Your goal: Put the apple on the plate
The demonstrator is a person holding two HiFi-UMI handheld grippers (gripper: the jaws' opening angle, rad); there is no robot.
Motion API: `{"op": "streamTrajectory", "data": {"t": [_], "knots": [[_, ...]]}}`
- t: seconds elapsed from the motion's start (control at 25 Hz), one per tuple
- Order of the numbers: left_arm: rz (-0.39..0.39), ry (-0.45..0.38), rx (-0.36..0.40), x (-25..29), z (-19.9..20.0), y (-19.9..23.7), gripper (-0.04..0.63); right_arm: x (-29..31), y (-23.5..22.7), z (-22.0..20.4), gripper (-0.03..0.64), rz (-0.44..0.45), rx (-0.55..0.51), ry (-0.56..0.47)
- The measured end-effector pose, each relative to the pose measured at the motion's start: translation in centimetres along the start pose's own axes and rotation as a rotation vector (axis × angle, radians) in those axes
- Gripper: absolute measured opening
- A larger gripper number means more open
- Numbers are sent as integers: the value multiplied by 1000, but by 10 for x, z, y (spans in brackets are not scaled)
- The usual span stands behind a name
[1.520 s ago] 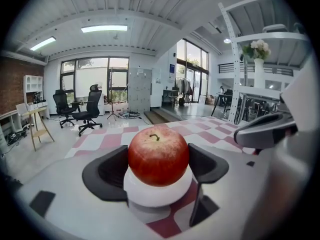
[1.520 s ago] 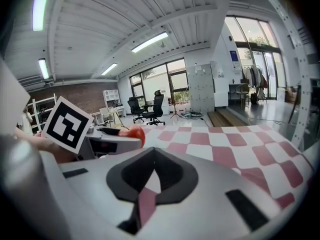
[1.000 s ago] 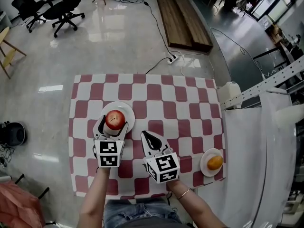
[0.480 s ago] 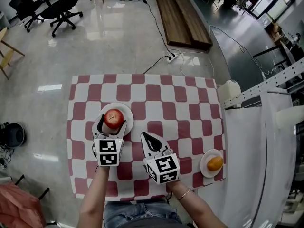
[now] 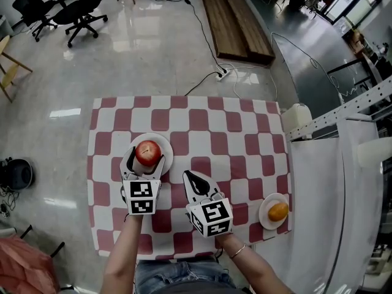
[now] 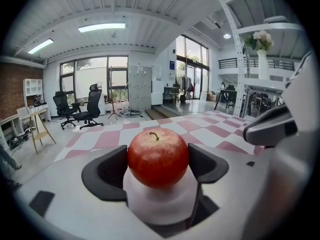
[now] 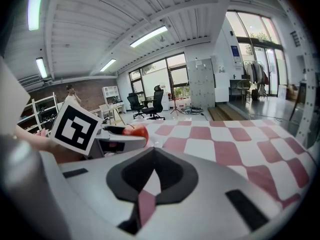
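Left gripper point(image 5: 147, 157) of mine is clamped on the round red apple point(image 6: 158, 156), which sits on the small white plate point(image 5: 167, 144), seemingly touching it. I judge only the release is left. My right gripper point(image 5: 192, 177) rests closed and empty on the red-and-white checked counter point(image 5: 233, 133).

Bright, even daylight and ceiling strip lights point(image 6: 101, 27) leave glare patches on the glossy floor point(image 5: 153, 48), while both gripper views bend strongly and darken at their edges.
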State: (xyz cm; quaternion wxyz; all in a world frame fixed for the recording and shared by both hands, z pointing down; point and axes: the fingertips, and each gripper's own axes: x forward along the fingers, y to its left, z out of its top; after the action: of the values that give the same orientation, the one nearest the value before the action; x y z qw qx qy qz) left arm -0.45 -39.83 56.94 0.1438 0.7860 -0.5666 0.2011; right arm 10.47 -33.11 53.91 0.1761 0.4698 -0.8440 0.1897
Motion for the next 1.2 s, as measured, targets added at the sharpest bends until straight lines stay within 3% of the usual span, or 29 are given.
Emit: {"op": "streamTrajectory", "data": {"t": [0.88, 1.2], "knots": [[-53, -97, 20, -35, 28, -19, 374, -20, 5, 9, 11, -27, -6, -46], [-80, -104, -14, -63, 29, -26, 373, -36, 17, 16, 11, -39, -16, -75]]}}
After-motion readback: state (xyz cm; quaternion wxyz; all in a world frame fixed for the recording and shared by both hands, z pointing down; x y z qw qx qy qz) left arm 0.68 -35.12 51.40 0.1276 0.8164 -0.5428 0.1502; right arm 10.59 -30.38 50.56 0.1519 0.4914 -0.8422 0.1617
